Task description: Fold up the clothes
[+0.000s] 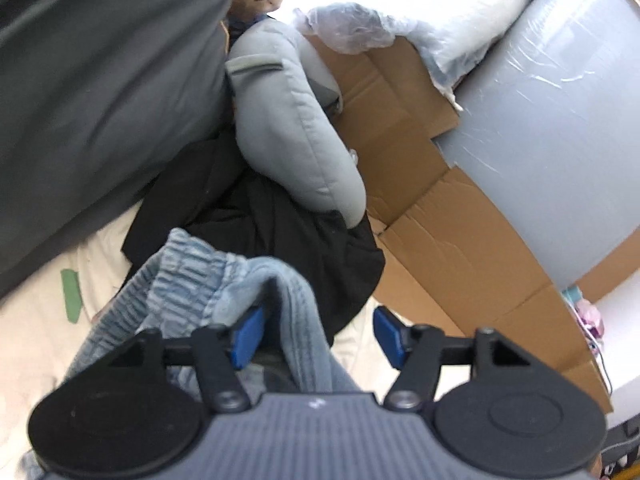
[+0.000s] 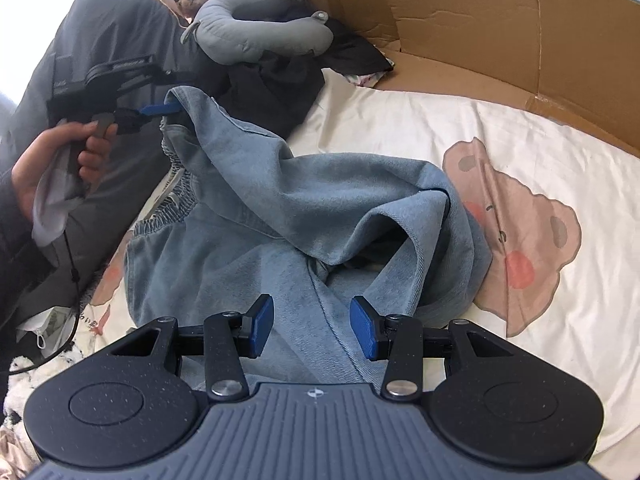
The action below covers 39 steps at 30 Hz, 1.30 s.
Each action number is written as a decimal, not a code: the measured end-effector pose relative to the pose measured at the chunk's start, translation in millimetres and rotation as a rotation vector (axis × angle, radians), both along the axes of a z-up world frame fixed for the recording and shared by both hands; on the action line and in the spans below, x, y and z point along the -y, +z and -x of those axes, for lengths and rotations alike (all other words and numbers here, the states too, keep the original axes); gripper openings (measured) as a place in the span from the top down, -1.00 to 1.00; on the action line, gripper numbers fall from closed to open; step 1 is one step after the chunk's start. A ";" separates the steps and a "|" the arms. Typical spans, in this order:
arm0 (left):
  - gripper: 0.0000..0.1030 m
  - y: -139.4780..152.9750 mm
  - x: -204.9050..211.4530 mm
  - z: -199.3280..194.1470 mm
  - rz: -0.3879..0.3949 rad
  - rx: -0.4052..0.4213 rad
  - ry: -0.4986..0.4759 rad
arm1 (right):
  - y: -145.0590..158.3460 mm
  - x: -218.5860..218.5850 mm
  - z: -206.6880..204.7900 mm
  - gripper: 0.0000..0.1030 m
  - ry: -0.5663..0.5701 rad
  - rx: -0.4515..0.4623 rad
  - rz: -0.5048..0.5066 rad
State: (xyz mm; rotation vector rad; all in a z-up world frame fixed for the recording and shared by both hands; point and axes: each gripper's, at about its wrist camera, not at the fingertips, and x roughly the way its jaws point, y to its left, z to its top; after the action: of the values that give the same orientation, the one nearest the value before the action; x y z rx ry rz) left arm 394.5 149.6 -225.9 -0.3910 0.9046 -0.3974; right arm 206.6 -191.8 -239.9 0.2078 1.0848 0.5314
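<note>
Jeans [image 2: 280, 216] drape the left gripper [image 1: 318, 334]; only right-wrist view shows its hand [image 2: 60, 160].

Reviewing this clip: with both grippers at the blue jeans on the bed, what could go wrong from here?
1. The left gripper stands open with the jeans waistband only draped over one finger, so the fabric may slide off.
2. The right gripper is open over bunched, twisted legs; closing here could trap extra layers.
3. The black garment lies touching the jeans and might get dragged along.
</note>
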 end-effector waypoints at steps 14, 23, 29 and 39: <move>-0.27 55.8 -67.0 59.4 -0.129 -0.073 0.074 | 86.6 -26.8 -35.9 0.00 0.050 0.032 0.013; -0.45 102.7 -117.2 92.7 -0.186 -0.076 0.084 | 111.6 -45.8 -20.4 -0.17 0.137 0.072 0.045; -0.46 74.8 -131.7 91.6 -0.213 -0.101 0.066 | 97.2 -53.2 -17.8 -0.19 0.139 0.080 0.071; -0.43 29.6 -150.7 85.2 -0.255 -0.132 0.027 | 58.7 -40.5 -22.6 -0.19 0.074 0.093 0.113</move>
State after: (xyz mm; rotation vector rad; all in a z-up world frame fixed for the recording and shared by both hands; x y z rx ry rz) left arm 309.4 300.2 -196.3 -0.1965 1.0633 -0.2298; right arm 229.2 -151.3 -181.2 0.0435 1.0319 0.5388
